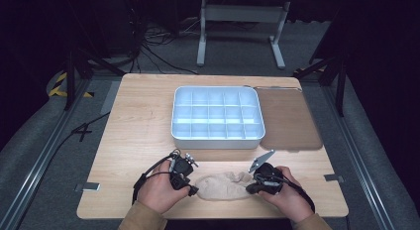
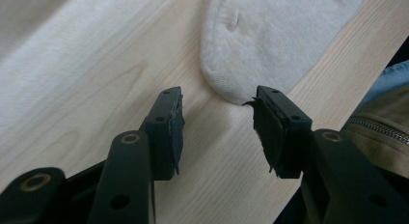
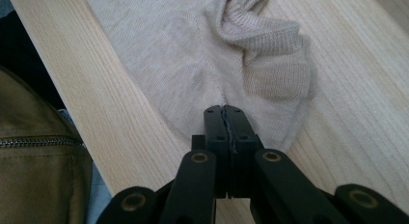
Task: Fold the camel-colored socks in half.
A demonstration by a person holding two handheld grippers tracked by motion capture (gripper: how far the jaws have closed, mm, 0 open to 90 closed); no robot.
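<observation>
A single beige knitted sock (image 1: pixel 224 186) lies flat on the pale wooden table (image 1: pixel 138 126), close to the near edge, with its long axis running side to side between the person's two hands. The rounded toe points to the left gripper (image 1: pixel 190 190) and the bunched, ribbed cuff end to the right gripper (image 1: pixel 251 188), so each end has its own hand next to it and neither has to cross over. In the left gripper view the jaws stand about half open on either side of the toe (image 2: pixel 270 45), with the tip of the toe just ahead of them, near the right-hand pad and not yet pressed between them. In the right gripper view the two black jaws are closed tight together, their tips resting over the sock's edge just below the crumpled cuff (image 3: pixel 263 45); whether any fabric is pinched in that seam I cannot tell. I judge that the left gripper need only slide forward along the sock's length to take the toe. Beyond the sock sits one white plastic tray (image 1: pixel 218 136) divided into many small compartments, and beside it, to the right, one flat brown mat (image 1: pixel 289 121). That makes one sock, one tray, one mat and two grippers.
</observation>
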